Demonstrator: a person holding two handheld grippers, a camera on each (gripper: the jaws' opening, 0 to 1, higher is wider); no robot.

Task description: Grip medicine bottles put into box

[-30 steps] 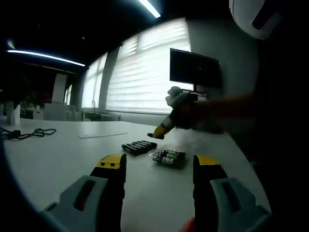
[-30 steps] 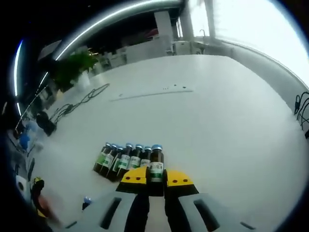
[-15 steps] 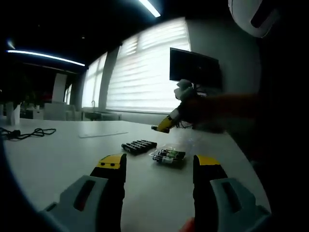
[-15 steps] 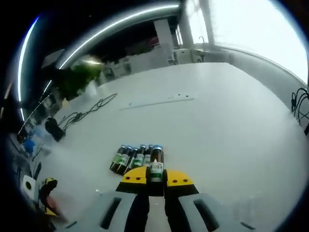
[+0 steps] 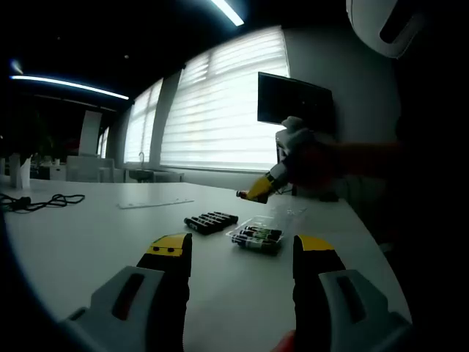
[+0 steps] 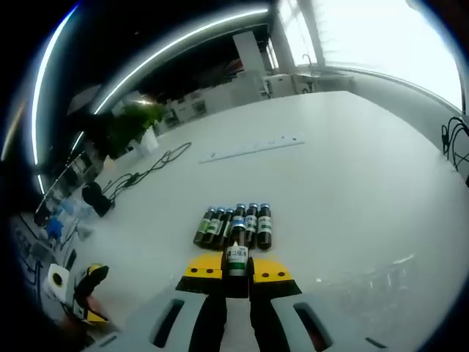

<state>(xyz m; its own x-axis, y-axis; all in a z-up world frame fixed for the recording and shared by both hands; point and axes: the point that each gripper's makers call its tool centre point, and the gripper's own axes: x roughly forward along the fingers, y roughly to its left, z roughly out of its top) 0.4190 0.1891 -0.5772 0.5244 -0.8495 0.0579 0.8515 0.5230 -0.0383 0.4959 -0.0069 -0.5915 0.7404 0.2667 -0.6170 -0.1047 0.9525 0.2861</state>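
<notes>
Right gripper (image 6: 236,270) clamped on one bottle (image 6: 236,258), raised above the table (image 6: 352,183). Just beyond, a row of bottles (image 6: 234,225) lying on the table. Left gripper (image 5: 242,253) gaping, nothing held; past it a clear box (image 5: 256,236) with bottles inside, beside the row.

The left gripper view is dim, backlit by bright blinds (image 5: 220,110). The right gripper view is brighter, glaring at the far right window (image 6: 381,37); ceiling light strips (image 6: 146,59) bend at the edges.
</notes>
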